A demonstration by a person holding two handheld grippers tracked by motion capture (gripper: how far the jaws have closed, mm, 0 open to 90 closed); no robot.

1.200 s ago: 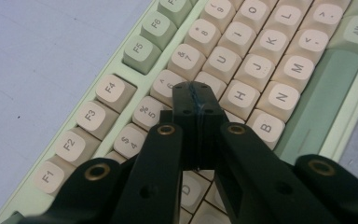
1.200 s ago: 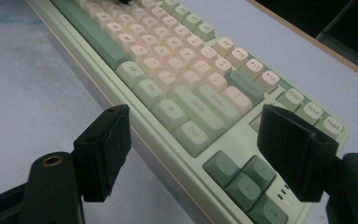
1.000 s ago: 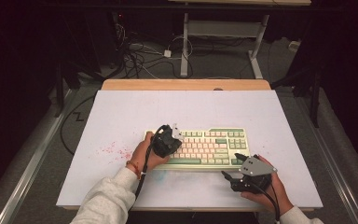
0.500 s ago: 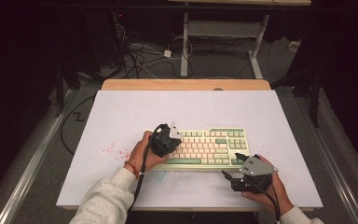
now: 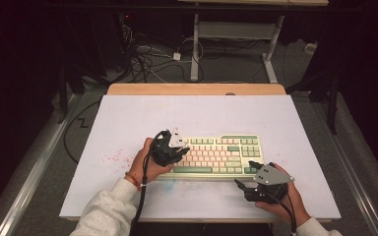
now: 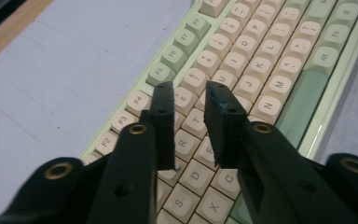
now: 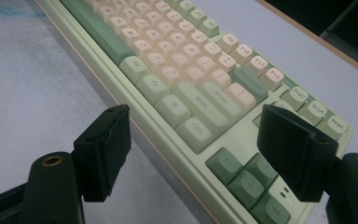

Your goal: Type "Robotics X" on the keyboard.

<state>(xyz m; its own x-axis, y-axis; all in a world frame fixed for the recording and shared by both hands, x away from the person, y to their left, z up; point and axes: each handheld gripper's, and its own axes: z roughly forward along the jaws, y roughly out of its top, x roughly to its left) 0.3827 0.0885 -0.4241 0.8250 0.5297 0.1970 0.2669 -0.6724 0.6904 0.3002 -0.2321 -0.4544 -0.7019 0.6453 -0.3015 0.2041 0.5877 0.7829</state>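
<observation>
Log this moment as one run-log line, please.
left hand-held gripper: jaws just opening, nothing between, over keyboard | right hand-held gripper: open, at its right end

Black grippers, brass-ringed screw holes; pale sleeves; orange wristband (image 5: pixel 131 180).

- This looks like a lab or test room, kept dark around one lit worktop (image 5: pixel 128 118).
- The worktop is a wooden board under a white sheet, with reddish specks (image 5: pixel 113 157) near its left side.
- Behind it, loose cables (image 5: pixel 147 59) and a white plug block (image 5: pixel 176 56) sprawl across a grey carpet floor.
- A white metal table frame (image 5: pixel 195 44) stands at the back.
- Metal rails (image 5: pixel 29 182) run down both sides of the worktop.
</observation>
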